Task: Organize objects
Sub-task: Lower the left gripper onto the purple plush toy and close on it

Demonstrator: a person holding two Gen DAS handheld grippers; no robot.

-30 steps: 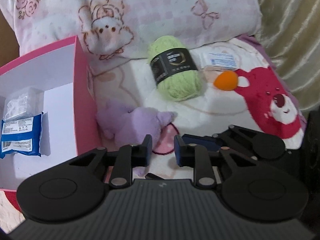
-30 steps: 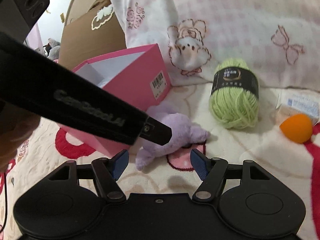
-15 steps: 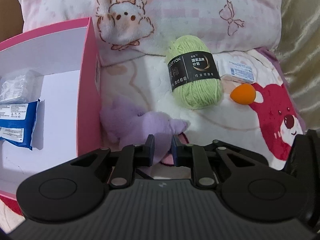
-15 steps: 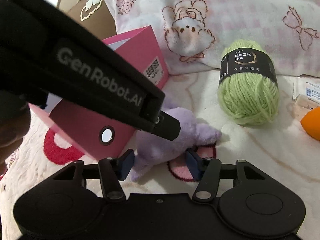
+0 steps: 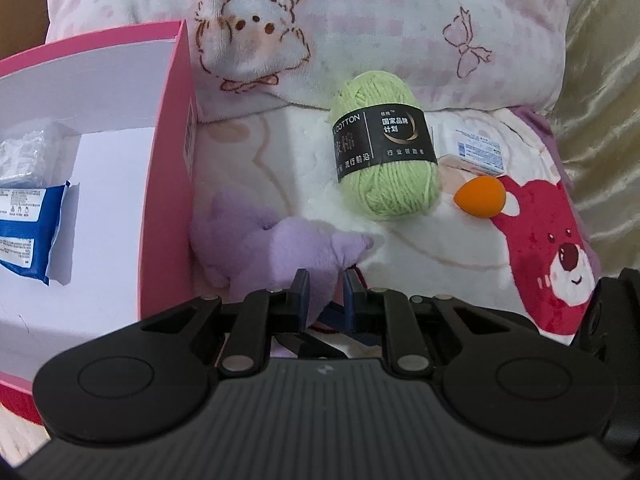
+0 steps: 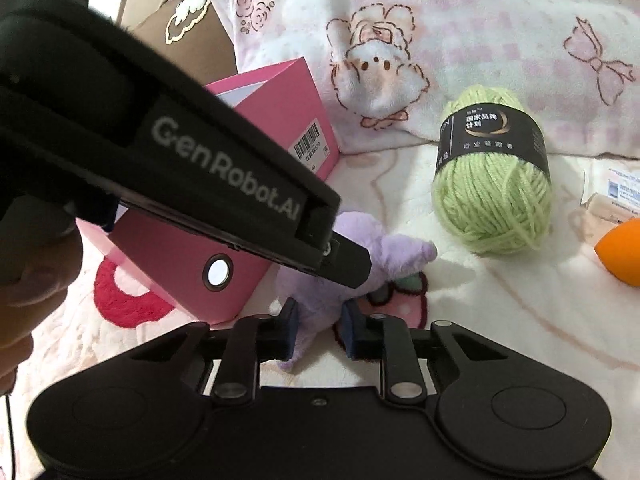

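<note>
purple plush toy (image 5: 280,248) lies on the blanket (image 5: 400,248), just beside the outer wall of the pink box (image 5: 168,200), and both tools pinch it. then from large to small: the pillow (image 5: 360,20) stands behind, the pink box holds a blue packet (image 5: 28,232), the green yarn ball (image 5: 386,148) lies near the orange sponge (image 5: 480,196). left gripper (image 5: 326,288) is pressed together on the toy's fur, right gripper (image 6: 316,322) also squeezes the toy between its pads
</note>
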